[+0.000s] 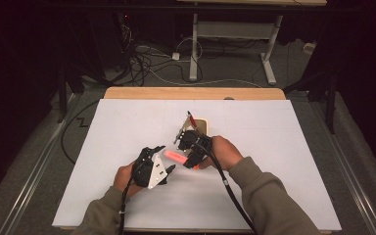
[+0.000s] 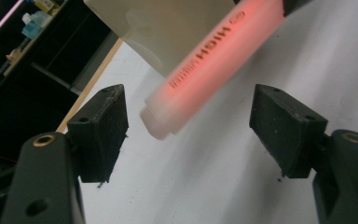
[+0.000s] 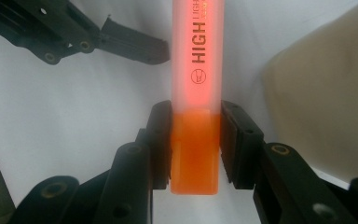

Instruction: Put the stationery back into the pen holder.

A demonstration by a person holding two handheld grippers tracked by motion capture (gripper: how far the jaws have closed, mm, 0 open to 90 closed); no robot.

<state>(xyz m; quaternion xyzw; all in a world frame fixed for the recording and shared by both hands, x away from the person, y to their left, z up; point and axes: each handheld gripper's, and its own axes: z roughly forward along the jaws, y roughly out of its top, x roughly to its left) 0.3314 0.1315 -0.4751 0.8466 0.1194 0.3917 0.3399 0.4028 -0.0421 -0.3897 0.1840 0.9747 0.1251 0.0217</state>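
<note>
A pink-orange highlighter (image 1: 175,156) hangs just above the white table top (image 1: 127,122). My right gripper (image 1: 192,163) is shut on its orange cap end (image 3: 195,154), and its pads (image 3: 161,140) press both sides. The lettered barrel (image 3: 198,56) points away toward my left gripper (image 3: 121,42). My left gripper (image 1: 165,157) stands open around the barrel's free end (image 2: 168,121). Its pads (image 2: 107,126) are apart from the highlighter (image 2: 214,60) on both sides.
A small beige tray (image 1: 204,121) lies just beyond the right hand, with a red-tipped pen (image 1: 191,117) sticking up from it. The wooden table edge (image 1: 191,93) is at the back. Cables and a desk frame (image 1: 194,49) are on the floor beyond.
</note>
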